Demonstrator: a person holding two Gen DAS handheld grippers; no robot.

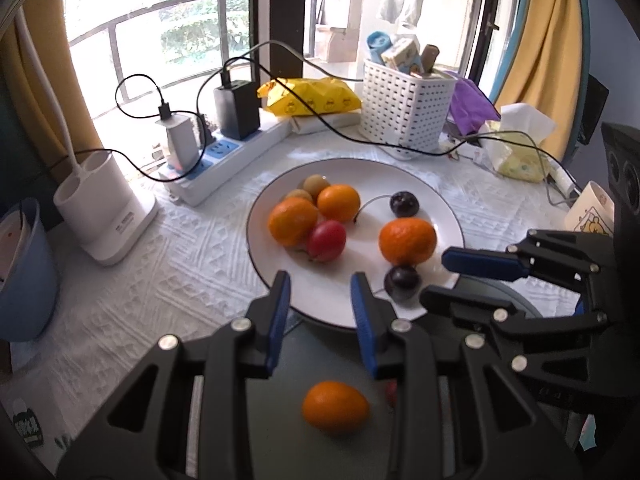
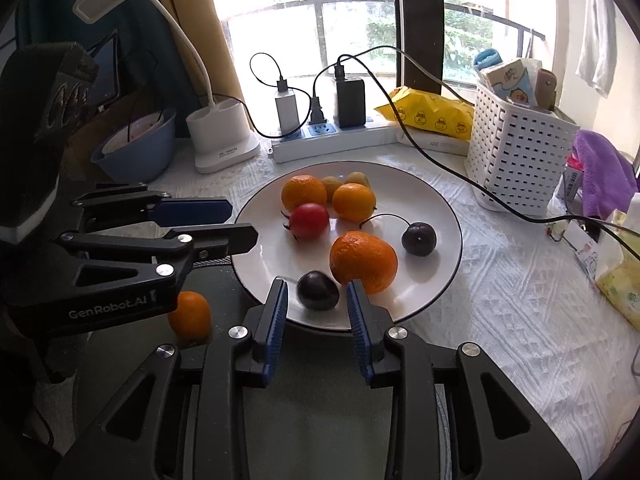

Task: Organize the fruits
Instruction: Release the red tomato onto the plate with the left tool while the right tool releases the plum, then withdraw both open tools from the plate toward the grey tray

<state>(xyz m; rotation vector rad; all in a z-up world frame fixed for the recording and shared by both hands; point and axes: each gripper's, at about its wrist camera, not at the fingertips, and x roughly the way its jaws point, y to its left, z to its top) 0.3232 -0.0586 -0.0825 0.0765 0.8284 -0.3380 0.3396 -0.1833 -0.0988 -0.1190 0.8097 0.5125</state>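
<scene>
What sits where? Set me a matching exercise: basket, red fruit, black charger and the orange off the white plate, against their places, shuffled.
Things:
1. basket
2. red fruit
3. black charger
4. lone orange

Places:
A. on the white plate
B. on the dark plate
C. plugged into the power strip
D. behind the white plate, holding boxes

Pairs: 1-D, 2-A, 3-C, 4-B

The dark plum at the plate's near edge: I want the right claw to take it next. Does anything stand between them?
Nothing visible does. The plum lies just ahead of the right claw, in line with the gap between its fingers. The big orange sits close on the plum's right, beside the right finger, not in the path.
</scene>
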